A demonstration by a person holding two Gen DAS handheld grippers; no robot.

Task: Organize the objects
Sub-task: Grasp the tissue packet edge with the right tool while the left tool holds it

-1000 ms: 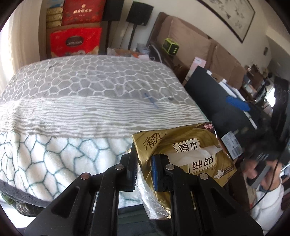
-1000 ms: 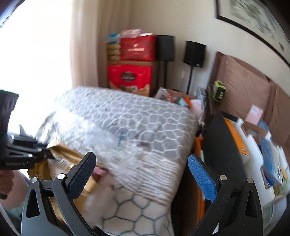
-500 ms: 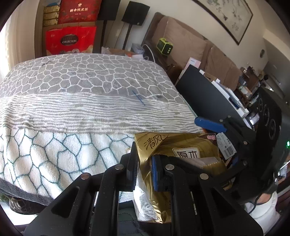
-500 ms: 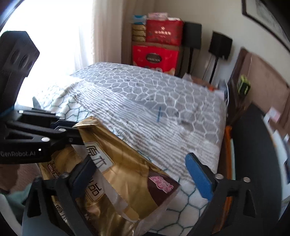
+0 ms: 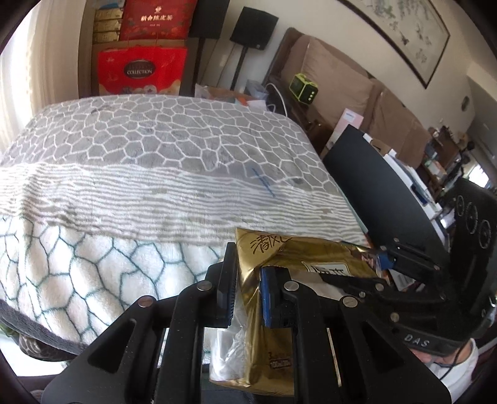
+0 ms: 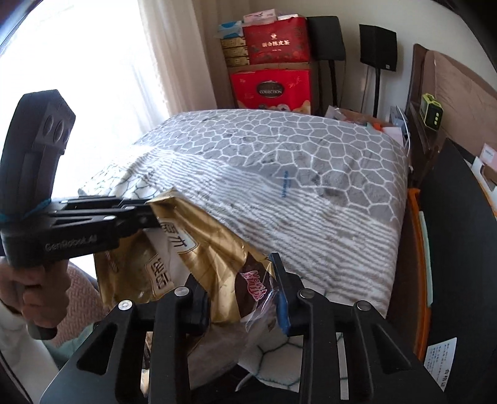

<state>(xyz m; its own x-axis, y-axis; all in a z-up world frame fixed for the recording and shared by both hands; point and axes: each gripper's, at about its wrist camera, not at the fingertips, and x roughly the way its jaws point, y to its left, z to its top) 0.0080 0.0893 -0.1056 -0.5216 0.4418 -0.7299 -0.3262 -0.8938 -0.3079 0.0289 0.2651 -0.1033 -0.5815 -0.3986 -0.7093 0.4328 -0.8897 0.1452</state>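
A gold tissue pack (image 5: 273,298) with Chinese lettering hangs in front of the bed's near edge; it also shows in the right wrist view (image 6: 192,254). My left gripper (image 5: 247,289) is shut on the pack's upper left corner. My right gripper (image 6: 245,298) has closed in on the pack's opposite end, its jaws on either side of the brown-and-clear corner, touching it. In the left wrist view the right gripper (image 5: 382,264) reaches in from the right. In the right wrist view the left gripper (image 6: 146,214) comes in from the left.
A bed with a grey and white honeycomb blanket (image 5: 161,174) fills the middle. Red gift boxes (image 5: 141,73) and black speakers (image 5: 253,28) stand behind it. A black panel (image 5: 379,192) and cluttered shelves lie on the right, with a green clock (image 5: 304,88).
My right gripper moved in from the right and closed from wide open onto the pack's far end. My left gripper kept its hold as the pack lowered and crumpled slightly.
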